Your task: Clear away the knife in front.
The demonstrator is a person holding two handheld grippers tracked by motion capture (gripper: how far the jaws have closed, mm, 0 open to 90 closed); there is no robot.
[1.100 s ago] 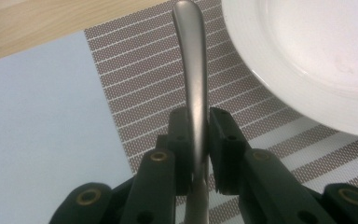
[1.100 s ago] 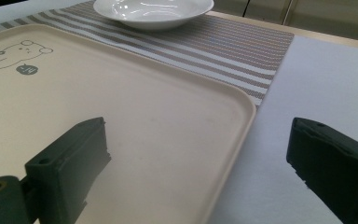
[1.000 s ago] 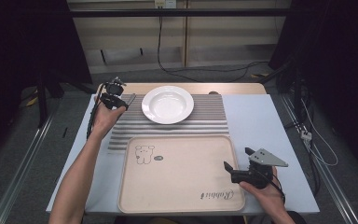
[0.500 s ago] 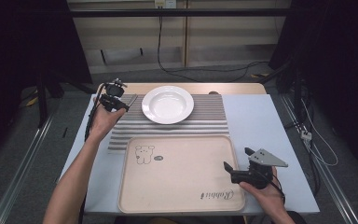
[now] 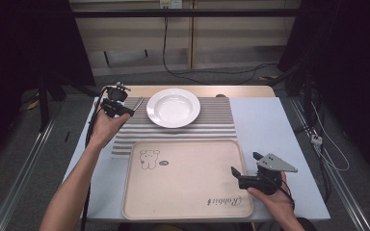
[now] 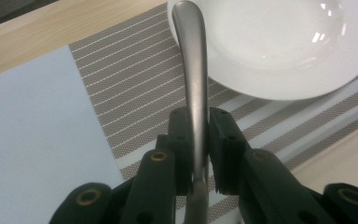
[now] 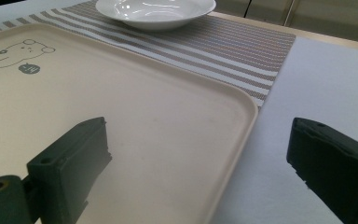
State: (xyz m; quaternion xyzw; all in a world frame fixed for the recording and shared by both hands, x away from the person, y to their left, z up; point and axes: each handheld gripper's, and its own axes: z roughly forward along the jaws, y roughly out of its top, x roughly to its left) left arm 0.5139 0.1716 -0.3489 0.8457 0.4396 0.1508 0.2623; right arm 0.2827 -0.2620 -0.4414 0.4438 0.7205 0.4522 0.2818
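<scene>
Dim room as usual, shelving along the back wall, cables on the floor, and the pale blue table (image 5: 270, 125) lit up in the middle. On it I've got the striped placemat (image 5: 212, 120) with the white bowl (image 5: 173, 107) sitting on its far half, and the beige tray (image 5: 188, 178) with the little bear print lying just in front of the mat.

Left tool (image 5: 117, 107) is clamped on a metal utensil handle (image 6: 193, 84). In the left gripper view the jaws squeeze it from both sides and the rounded handle end sticks out toward the bowl's rim. Can't tell which kind of utensil it is, since the business end is hidden behind the tool. It's up off the mat, just left of the bowl.

Compared with a second ago, my left hand has drifted a bit closer to the bowl and a touch higher. Small move, same grip, jaws haven't budged on the handle. Bowl, mat and tray haven't shifted at all.

Right tool (image 5: 248, 169) is parked where it was, at the tray's right edge, jaws wide apart with nothing in them. The right gripper view shows one jaw over the tray and the other over bare table.
</scene>
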